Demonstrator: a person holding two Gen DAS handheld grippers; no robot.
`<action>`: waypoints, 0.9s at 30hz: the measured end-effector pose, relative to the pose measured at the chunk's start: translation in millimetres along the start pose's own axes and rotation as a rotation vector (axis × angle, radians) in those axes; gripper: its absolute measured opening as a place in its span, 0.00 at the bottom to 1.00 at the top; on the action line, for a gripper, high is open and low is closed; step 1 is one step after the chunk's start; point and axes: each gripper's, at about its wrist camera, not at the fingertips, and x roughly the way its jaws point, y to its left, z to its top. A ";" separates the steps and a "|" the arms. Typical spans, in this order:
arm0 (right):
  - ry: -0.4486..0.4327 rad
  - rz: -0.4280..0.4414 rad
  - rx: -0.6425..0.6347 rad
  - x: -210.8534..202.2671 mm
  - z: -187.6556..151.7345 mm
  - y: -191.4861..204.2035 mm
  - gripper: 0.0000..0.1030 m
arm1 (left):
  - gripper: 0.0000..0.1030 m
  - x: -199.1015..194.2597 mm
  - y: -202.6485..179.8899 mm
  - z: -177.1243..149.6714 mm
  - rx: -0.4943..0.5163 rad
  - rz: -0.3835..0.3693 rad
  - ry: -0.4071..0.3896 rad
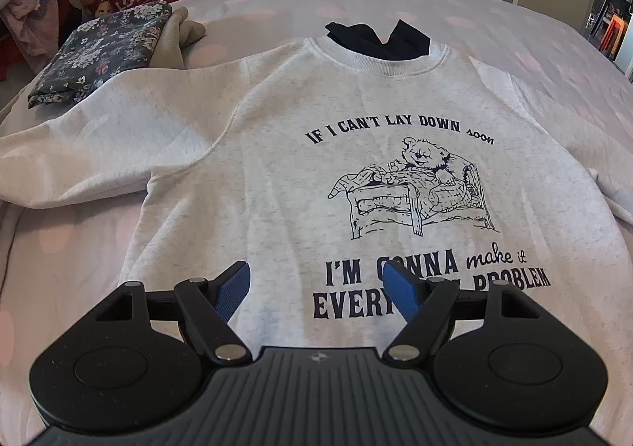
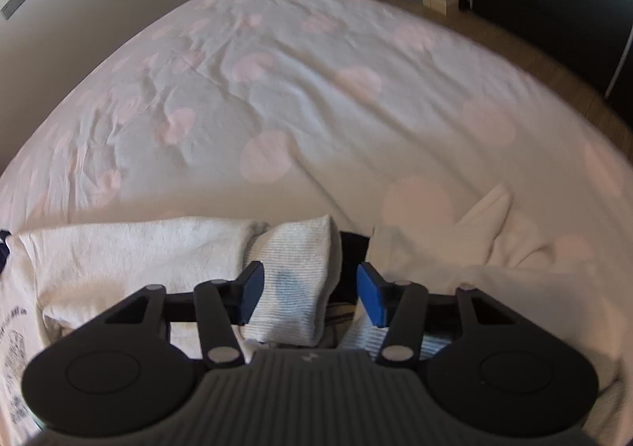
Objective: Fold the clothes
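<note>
Grey fleece sweatshirt [image 1: 316,153], spread flat face-up on bed [image 1: 514,34], sleeves out left and right; soft, limp, light, likely best pinched at cuff [image 2: 296,280] or hem; left gripper [image 1: 316,288] gaping above print, right gripper [image 2: 310,293] gaping astride cuff.

So the sweatshirt [image 1: 277,153] is light heather grey, laid flat and face-up on the bed, neckline pointing to 12 o'clock. Dark navy print on the chest: a bear in a bed with "IF I CAN'T LAY DOWN soon" arched above it and more big lettering below toward 6. One sleeve stretches out toward 9 o'clock, a bit rumpled. Something black shows inside the collar. In the right wrist view, a ribbed cuff [image 2: 294,280] lies bunched up at 6 o'clock, with a faint bluish mark on it.
</note>
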 end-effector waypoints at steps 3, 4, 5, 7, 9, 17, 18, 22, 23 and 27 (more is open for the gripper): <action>0.014 -0.005 0.031 15.2 -2.5 -0.1 0.31 | 0.71 1.5 2.2 -2.1 0.003 0.003 0.007; 0.003 -0.013 0.030 15.7 -3.8 0.3 0.22 | 0.71 1.6 3.6 -2.2 0.004 0.004 0.008; -0.012 -0.016 0.030 13.1 -4.6 0.5 0.09 | 0.71 1.8 5.0 -2.4 0.006 0.005 0.008; -0.045 -0.020 0.028 4.4 -5.1 1.1 0.07 | 0.71 2.6 8.0 -1.8 0.015 0.014 0.006; -0.077 -0.028 0.013 -7.9 -2.2 5.4 0.06 | 0.71 4.1 11.5 -1.3 0.024 0.021 0.003; -0.243 -0.071 -0.074 -70.7 39.6 57.7 0.00 | 0.71 11.9 25.5 -1.3 0.058 0.014 -0.009; -0.234 -0.075 -0.070 -70.2 39.8 59.6 0.00 | 0.71 12.5 27.7 -1.9 0.050 0.008 -0.010; -0.169 -0.111 -0.042 -52.5 28.0 55.0 0.10 | 0.71 15.2 33.8 -4.8 0.027 -0.040 -0.010; -0.153 -0.119 -0.035 -48.1 25.0 53.9 0.15 | 0.71 15.8 34.5 -5.4 0.026 -0.048 -0.009; -0.088 -0.155 -0.007 -30.4 13.2 49.3 0.35 | 0.71 15.4 39.4 -6.3 0.028 -0.068 -0.013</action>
